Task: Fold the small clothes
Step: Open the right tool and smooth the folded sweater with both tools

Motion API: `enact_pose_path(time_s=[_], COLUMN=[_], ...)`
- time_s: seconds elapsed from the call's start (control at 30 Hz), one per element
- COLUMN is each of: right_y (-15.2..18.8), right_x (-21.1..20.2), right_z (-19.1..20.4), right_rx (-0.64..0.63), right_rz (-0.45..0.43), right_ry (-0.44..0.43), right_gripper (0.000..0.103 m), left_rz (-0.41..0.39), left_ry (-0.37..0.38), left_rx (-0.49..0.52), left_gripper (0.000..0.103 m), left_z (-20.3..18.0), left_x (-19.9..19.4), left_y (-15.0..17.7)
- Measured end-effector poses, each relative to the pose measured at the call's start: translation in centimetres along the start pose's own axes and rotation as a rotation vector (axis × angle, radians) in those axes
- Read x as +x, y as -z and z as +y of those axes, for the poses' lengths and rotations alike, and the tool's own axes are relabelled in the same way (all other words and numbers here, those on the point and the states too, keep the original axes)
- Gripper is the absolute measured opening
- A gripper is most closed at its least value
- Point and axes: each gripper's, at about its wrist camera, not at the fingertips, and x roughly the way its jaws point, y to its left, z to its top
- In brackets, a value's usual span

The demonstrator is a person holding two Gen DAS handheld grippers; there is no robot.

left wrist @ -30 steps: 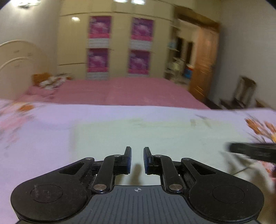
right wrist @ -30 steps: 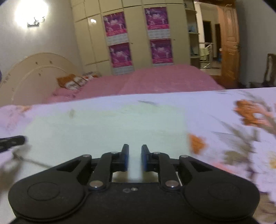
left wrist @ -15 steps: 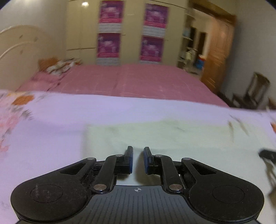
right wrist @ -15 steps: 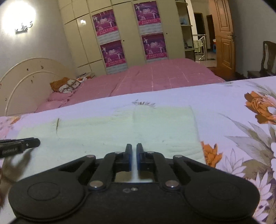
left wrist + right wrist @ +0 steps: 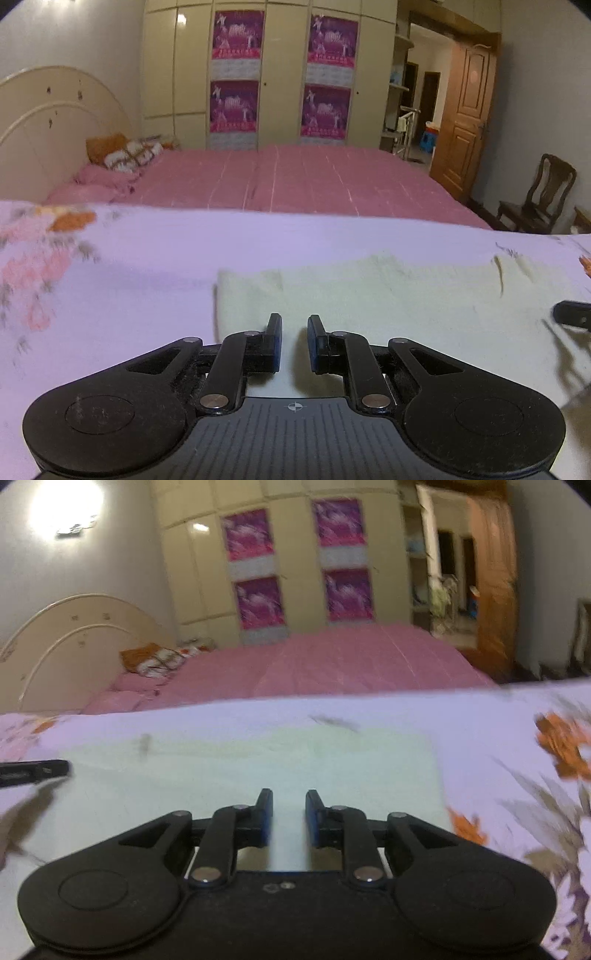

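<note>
A pale yellow-green garment (image 5: pixel 388 291) lies flat as a wide rectangle on the lilac floral sheet (image 5: pixel 129 266). My left gripper (image 5: pixel 294 320) is over its near left part, jaws slightly apart, with nothing between them. My right gripper (image 5: pixel 289 794) is over the garment's (image 5: pixel 277 760) near right part, jaws slightly apart and empty. The right gripper's tip shows at the right edge of the left wrist view (image 5: pixel 572 314). The left gripper's tip shows at the left edge of the right wrist view (image 5: pixel 37 770).
A pink bed (image 5: pixel 295 181) with pillows (image 5: pixel 125 155) and a cream headboard lies beyond the sheet. A wardrobe with purple posters (image 5: pixel 280 74) stands behind it. A wooden door (image 5: pixel 465 122) and a dark chair (image 5: pixel 535 199) are at the right.
The right gripper's jaws were nearly closed half a second ago and have opened a little. Both grippers have shifted over the garment, and the left view now shows its left edge nearer the centre.
</note>
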Motion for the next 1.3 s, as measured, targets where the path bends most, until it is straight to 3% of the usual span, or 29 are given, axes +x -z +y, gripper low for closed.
enact_pose_path(time_s=[0.1, 0.2, 0.37, 0.53, 0.7, 0.83, 0.9, 0.97, 1.03, 1.1, 1.17, 1.23, 1.3], right_y=[0.3, 0.9, 0.7, 0.6, 1.0, 0.8, 0.7, 0.4, 0.1, 0.0, 0.0, 0.0, 0.3], right_x=[1.3, 0.9, 0.8, -0.1, -0.9, -0.2, 0.6, 0.7, 0.3, -0.7, -1.4, -2.2, -2.4], right_z=[0.7, 0.4, 0.3, 0.1, -0.6, -1.2, -1.6, -2.1, -2.7, -2.8, -2.6, -2.5, -2.6], right_rx=[-0.001, 0.003, 0.004, 0.026, 0.073, 0.090, 0.086, 0.083, 0.081, 0.070, 0.051, 0.050, 0.040], right_rz=[0.068, 0.051, 0.044, 0.023, -0.025, -0.012, 0.015, 0.019, 0.017, -0.004, -0.011, -0.031, -0.021], right_ry=[-0.001, -0.006, -0.017, -0.014, -0.014, 0.019, 0.054, 0.080, 0.090, 0.069, 0.055, 0.034, 0.014], right_gripper=[0.018, 0.018, 0.018, 0.022, 0.024, 0.021, 0.017, 0.017, 0.017, 0.025, 0.025, 0.025, 0.026], left_rz=[0.004, -0.027, -0.041, -0.064, -0.087, 0.040, 0.020, 0.019, -0.036, -0.055, -0.078, -0.067, -0.036], left_ry=[0.022, 0.027, -0.005, 0.002, 0.008, 0.024, 0.019, -0.002, -0.031, -0.040, -0.042, -0.032, -0.069], left_rx=[-0.079, -0.133, -0.082, -0.026, -0.025, -0.028, -0.041, -0.065, -0.044, -0.022, 0.007, 0.026, 0.076], left_gripper=[0.013, 0.013, 0.013, 0.014, 0.014, 0.014, 0.014, 0.014, 0.014, 0.014, 0.014, 0.014, 0.014], left_z=[0.7, 1.4, 0.6, 0.8, 2.1, 3.0, 3.5, 3.5, 2.9, 2.3, 1.5, 0.8, 0.4], left_x=[-1.4, -4.0, -6.7, -9.0, -5.7, 0.8, 2.1, 1.5, -0.1, -1.9, -3.6, -4.6, -4.7], left_y=[1.7, 4.1, 6.0, 5.8, 1.5, -1.0, -1.3, -2.0, -1.9, -0.9, 0.7, 2.3, 3.7])
